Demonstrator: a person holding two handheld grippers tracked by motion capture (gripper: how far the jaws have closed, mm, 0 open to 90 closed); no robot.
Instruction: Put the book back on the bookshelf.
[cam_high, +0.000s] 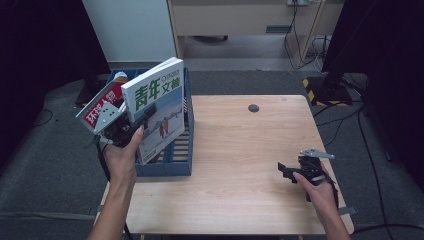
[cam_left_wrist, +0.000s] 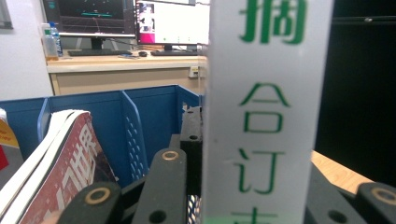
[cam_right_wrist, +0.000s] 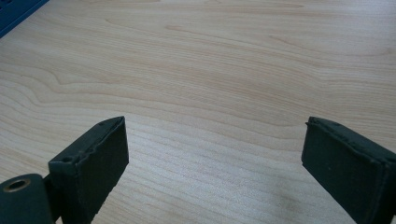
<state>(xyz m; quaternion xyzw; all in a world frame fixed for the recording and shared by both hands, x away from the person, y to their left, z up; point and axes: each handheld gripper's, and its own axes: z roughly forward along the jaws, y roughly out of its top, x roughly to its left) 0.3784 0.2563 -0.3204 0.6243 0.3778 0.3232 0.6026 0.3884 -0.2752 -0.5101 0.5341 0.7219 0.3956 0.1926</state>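
Clamping the white magazine (cam_high: 157, 107), the left tongs (cam_high: 142, 117) hold it above the blue rack (cam_high: 182, 160).

The left gripper (cam_high: 137, 120) is lifted up at about nine o'clock, its jaws squeezed tight on something (a magazine (cam_high: 157, 107)). The right gripper (cam_high: 286, 170) sits low at four o'clock, jaws wide apart, pointing toward nine o'clock.

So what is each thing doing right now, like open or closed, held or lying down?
Left gripper: shut on the green-titled magazine.
Green-titled magazine: closed, held upright over the blue rack.
Red magazine: closed, leaning in the blue rack.
Blue rack: standing on the table, some slots unfilled.
Right gripper: open, holding nothing, low over the table.
Table: bare wood under the right gripper.
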